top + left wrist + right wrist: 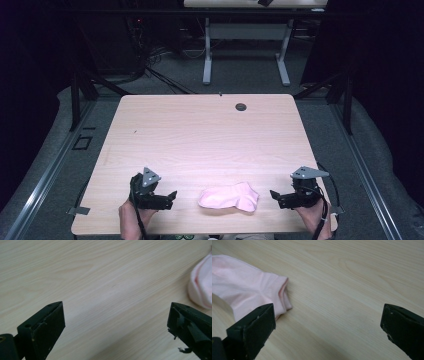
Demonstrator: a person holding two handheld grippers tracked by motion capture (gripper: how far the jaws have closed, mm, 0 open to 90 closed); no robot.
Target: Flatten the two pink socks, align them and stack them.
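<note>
A pale pink sock (229, 197) lies flat near the front edge of the wooden table (200, 135), between both grippers. My left gripper (170, 196) rests a short way to the sock's left, open, jaws wide apart over bare wood (115, 322); the sock (201, 287) shows at the right edge of the left gripper view. My right gripper (275, 196) sits just right of the sock, open, with nothing between its jaws (328, 325). The sock's cuff (249, 292) lies beside its left jaw in the right gripper view.
A small dark round grommet (241, 106) sits near the table's far edge. Beyond the table are desk legs (207, 55), cables on the floor and dark frames at both sides. A hand (131, 220) holds each gripper at the front edge.
</note>
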